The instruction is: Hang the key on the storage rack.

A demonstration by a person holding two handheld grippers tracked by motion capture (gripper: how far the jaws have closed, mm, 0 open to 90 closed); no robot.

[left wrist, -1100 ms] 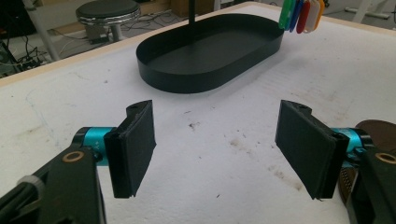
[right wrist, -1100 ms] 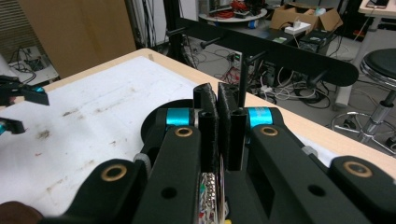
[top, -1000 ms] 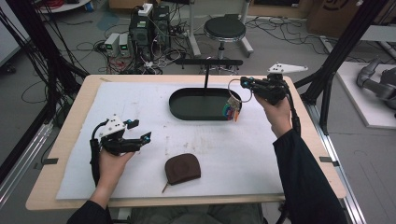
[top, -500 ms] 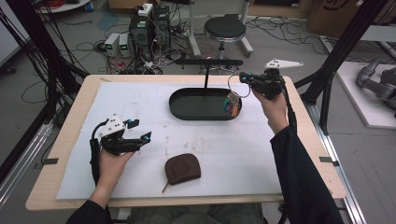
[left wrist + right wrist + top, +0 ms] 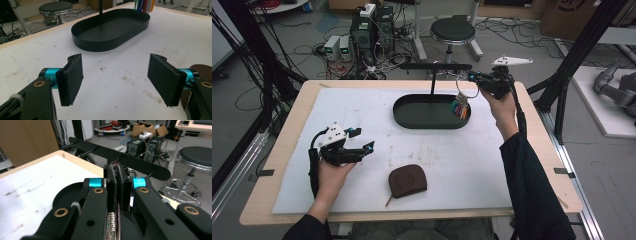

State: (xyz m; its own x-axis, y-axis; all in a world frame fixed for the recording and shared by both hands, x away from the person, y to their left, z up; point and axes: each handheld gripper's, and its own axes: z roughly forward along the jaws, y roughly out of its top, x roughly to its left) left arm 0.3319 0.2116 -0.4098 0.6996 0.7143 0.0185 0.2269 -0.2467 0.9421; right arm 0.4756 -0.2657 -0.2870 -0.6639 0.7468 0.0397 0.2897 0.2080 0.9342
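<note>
Taking the black oval tray (image 5: 412,116) as the landmark: nearest the person, well short of the tray, a brown coin pouch (image 5: 407,180) lies flat on the white mat (image 5: 512,165), untouched. To the near left of the tray the left gripper (image 5: 368,148) is held low over the mat with its jaws spread wide and nothing between them; in its own view the pads (image 5: 73,77) frame bare mat, with the tray beyond. At the tray's far right end the right gripper (image 5: 472,77) is raised, jaws pressed together on a key ring (image 5: 462,90) whose bunch of coloured tags (image 5: 460,108) hangs down over the tray's right end. Behind it a post rises from the tray to a black bar with pegs (image 5: 140,163). The step in hand looks like hanging the ring on a peg; next it calls for sliding the loop over a peg, then releasing.
</note>
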